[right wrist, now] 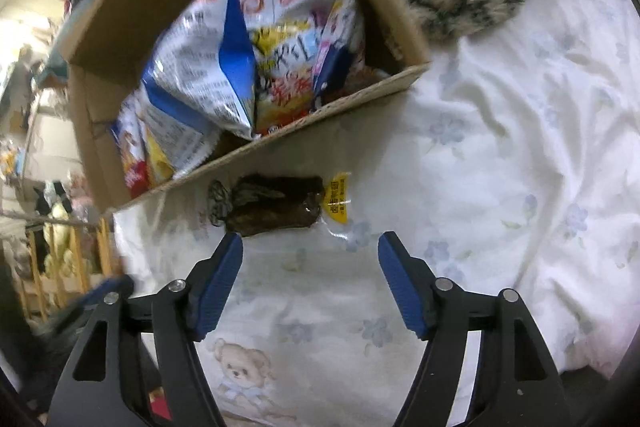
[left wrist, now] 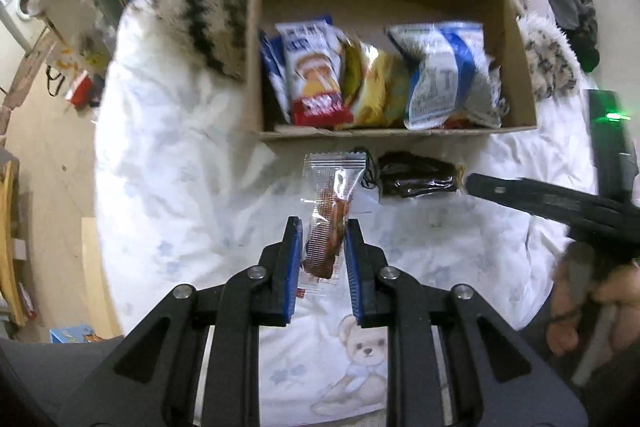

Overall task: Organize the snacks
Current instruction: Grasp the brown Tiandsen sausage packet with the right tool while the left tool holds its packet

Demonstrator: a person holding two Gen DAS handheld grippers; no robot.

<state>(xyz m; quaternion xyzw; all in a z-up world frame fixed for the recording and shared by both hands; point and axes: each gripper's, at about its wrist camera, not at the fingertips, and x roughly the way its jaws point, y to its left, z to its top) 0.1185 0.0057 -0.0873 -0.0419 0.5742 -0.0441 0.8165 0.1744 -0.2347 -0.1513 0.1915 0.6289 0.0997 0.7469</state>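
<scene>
The left gripper (left wrist: 323, 227) is clamped on a clear packet (left wrist: 332, 211) with a reddish-brown snack inside, holding it upright above the white bed sheet (left wrist: 180, 155), just in front of the cardboard box (left wrist: 400, 133). The right gripper (right wrist: 310, 247) stands wide open and holds nothing, its blue pads (right wrist: 218, 287) poised over a dark brown snack pack (right wrist: 276, 205) that lies on the bed sheet right against the near wall of the box. Inside the box several snack bags (left wrist: 444, 79) stand side by side, among them a blue-and-white bag, a yellow one and a red-and-white one.
</scene>
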